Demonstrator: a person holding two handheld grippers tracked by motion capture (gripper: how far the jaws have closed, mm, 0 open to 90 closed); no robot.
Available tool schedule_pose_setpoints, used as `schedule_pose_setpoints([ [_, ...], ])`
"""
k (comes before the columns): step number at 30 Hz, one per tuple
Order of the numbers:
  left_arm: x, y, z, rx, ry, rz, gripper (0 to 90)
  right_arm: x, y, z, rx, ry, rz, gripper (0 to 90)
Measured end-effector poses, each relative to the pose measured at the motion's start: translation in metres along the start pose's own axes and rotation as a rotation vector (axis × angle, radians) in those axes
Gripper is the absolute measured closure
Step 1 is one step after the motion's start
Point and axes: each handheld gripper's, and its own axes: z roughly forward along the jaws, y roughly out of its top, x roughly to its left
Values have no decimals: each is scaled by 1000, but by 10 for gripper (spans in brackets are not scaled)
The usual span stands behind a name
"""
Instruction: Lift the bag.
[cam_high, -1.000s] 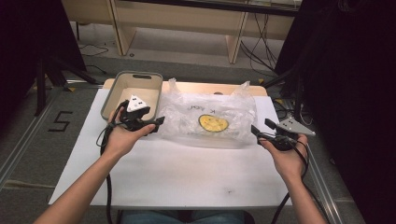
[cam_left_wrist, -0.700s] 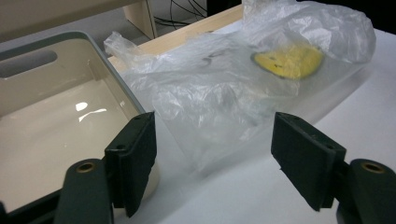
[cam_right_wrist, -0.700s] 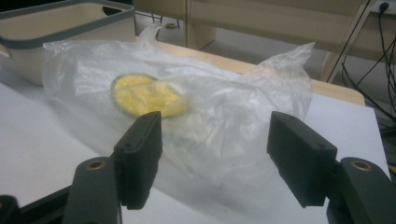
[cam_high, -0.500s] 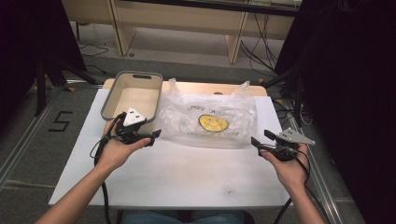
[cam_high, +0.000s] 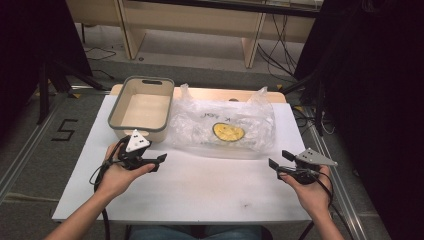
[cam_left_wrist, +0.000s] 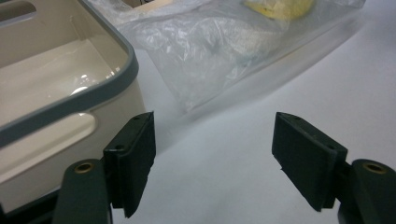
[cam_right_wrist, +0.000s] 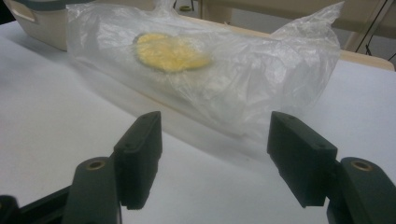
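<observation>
the bag lies mid-surface, just right of the bin, a yellow piece inside. thin film looks light, limp and slippery; pinch a bunched corner. left gripper and right gripper both gape, empty.

Bare forearms are showing no sleeves; each black gripper is wearing a grey three-cornered plate and trailing black cable.
</observation>
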Motion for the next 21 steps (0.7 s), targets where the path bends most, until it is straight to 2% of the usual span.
schedule_pose_setpoints([
  [8,-3,-17,-3,-13,11,0,301,2,-9,-7,-8,11,12,365],
  [11,-5,-21,-2,-17,3,-6,299,3,-12,-7,-7,15,17,365],
  [21,-6,-30,2,8,6,-7,283,6,-16,-7,-13,25,25,365],
])
